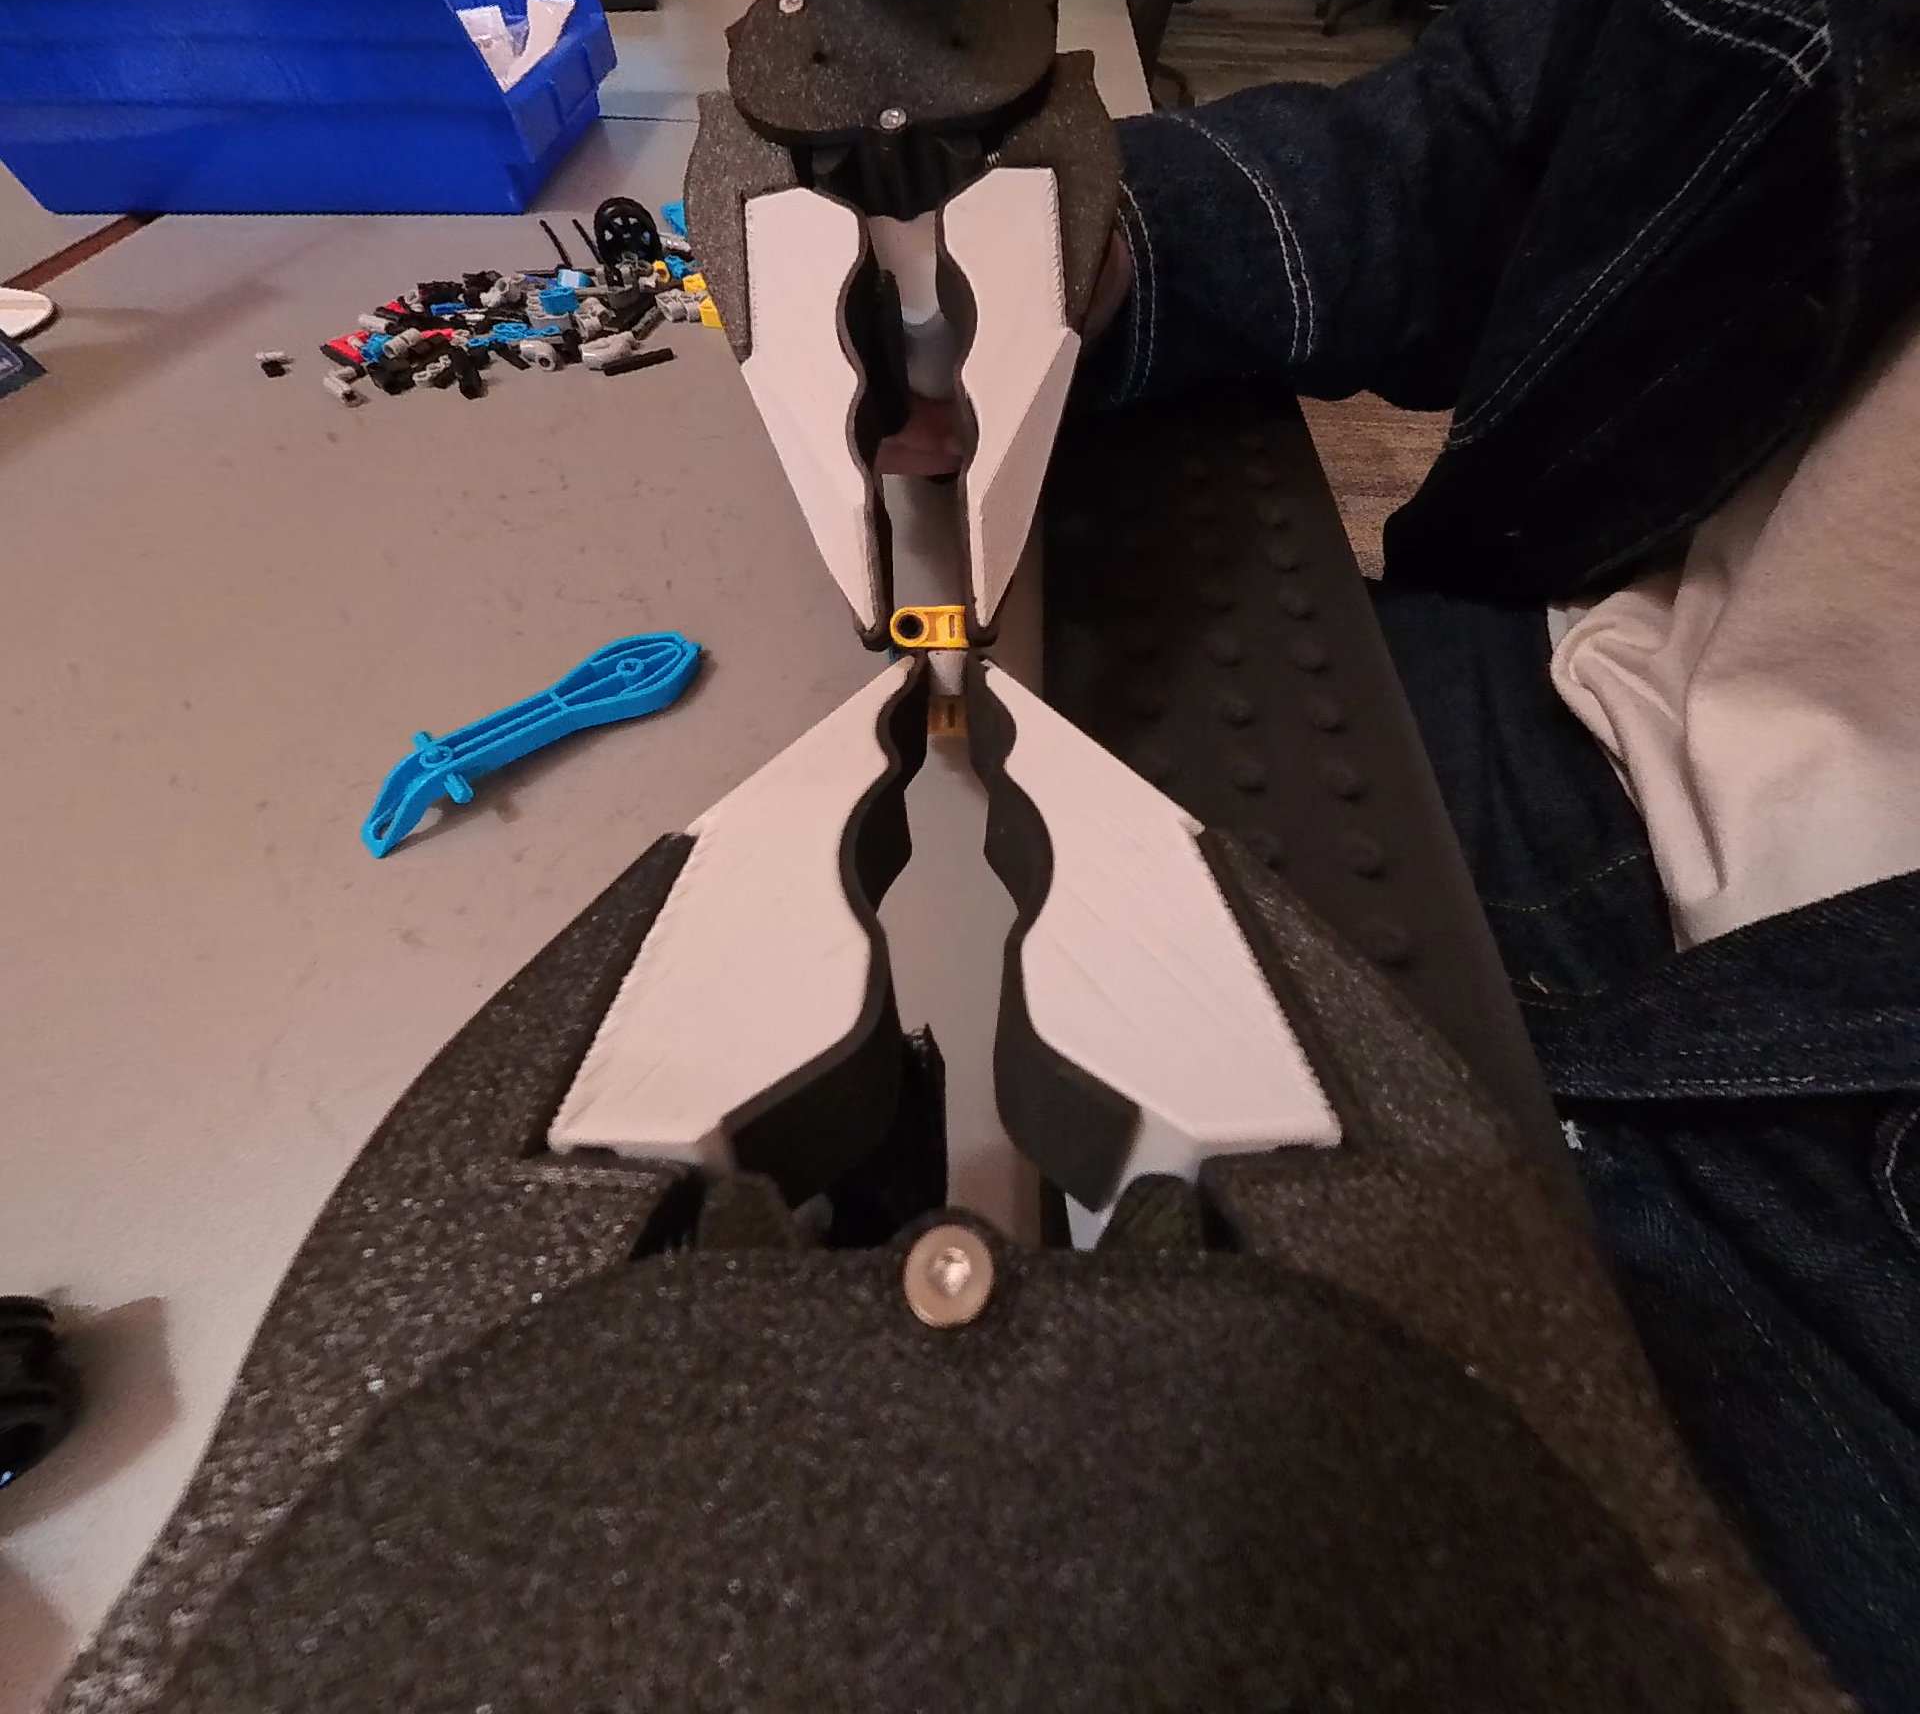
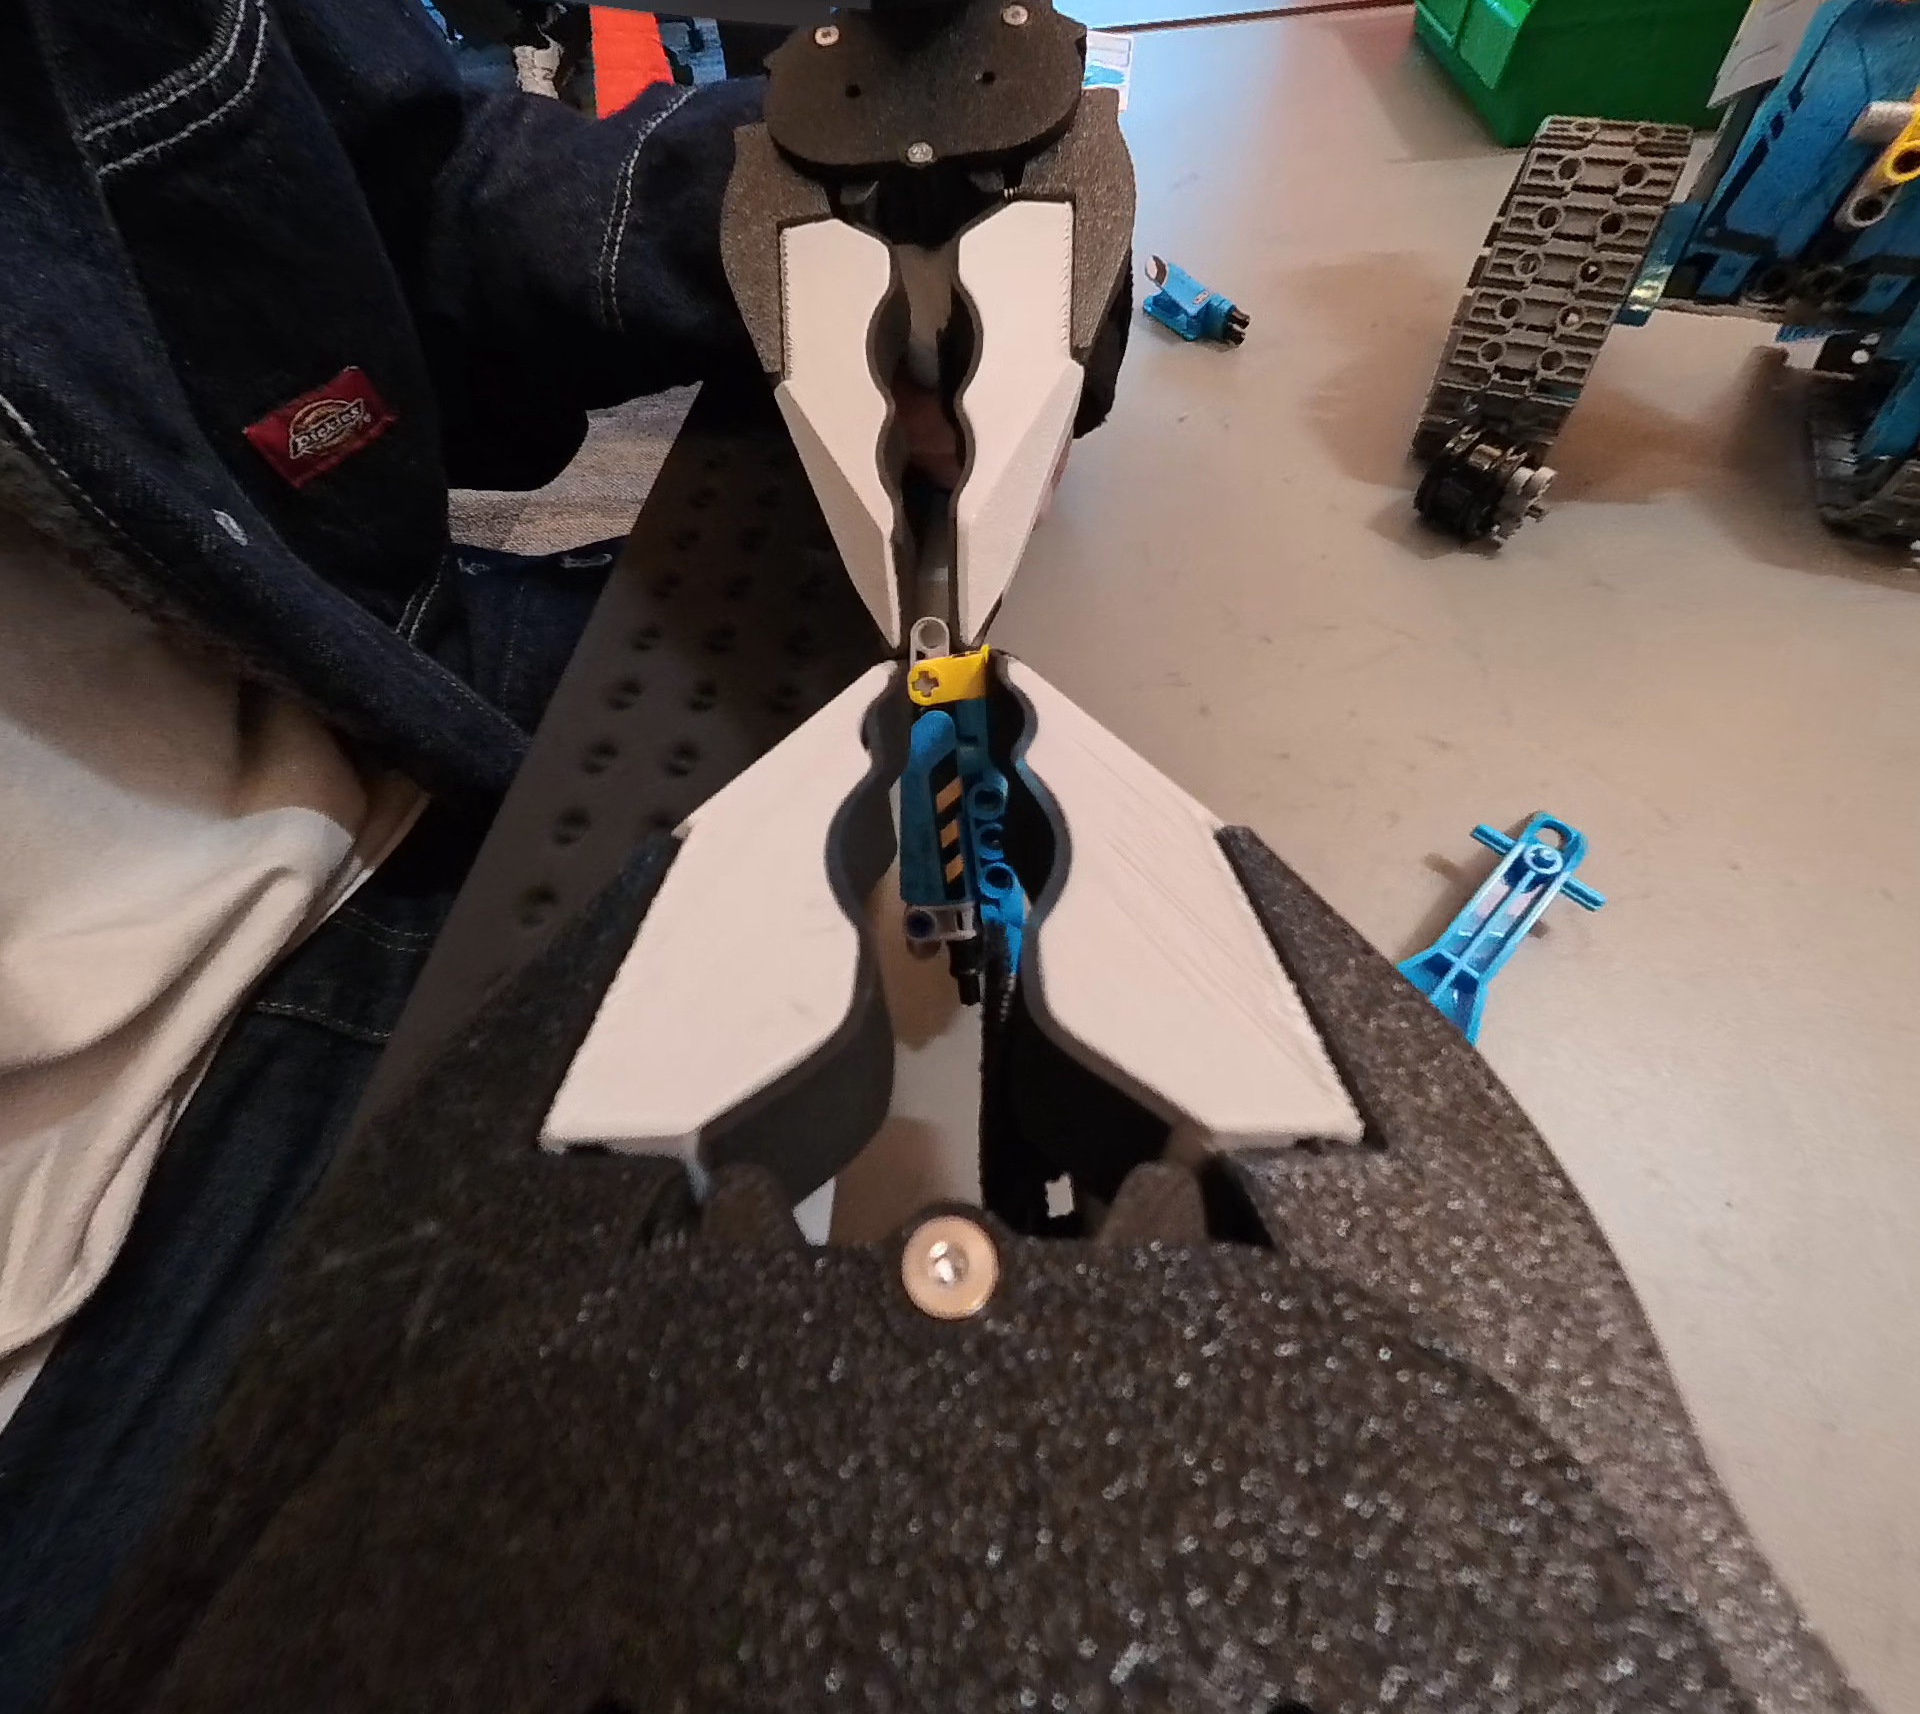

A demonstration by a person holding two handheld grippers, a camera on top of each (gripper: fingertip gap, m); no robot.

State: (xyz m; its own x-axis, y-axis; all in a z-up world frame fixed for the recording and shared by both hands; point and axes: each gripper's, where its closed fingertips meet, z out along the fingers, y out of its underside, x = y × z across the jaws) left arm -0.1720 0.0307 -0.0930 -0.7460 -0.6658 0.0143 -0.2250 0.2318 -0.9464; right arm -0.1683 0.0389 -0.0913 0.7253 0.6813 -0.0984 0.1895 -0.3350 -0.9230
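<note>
Grey table (image 1: 312, 937): left gripper (image 1: 940, 688) and right gripper (image 2: 951, 677), nearly closed, pinch one small, light, rigid-looking brick piece (image 2: 945, 677) tip-to-tip.

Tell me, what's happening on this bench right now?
A person holds two hand-held grippers tip to tip above the grey table. The right hand-held gripper is shut on a small blue and yellow brick assembly; the left hand-held gripper pinches its end. A blue brick separator and loose bricks lie nearby.
</note>
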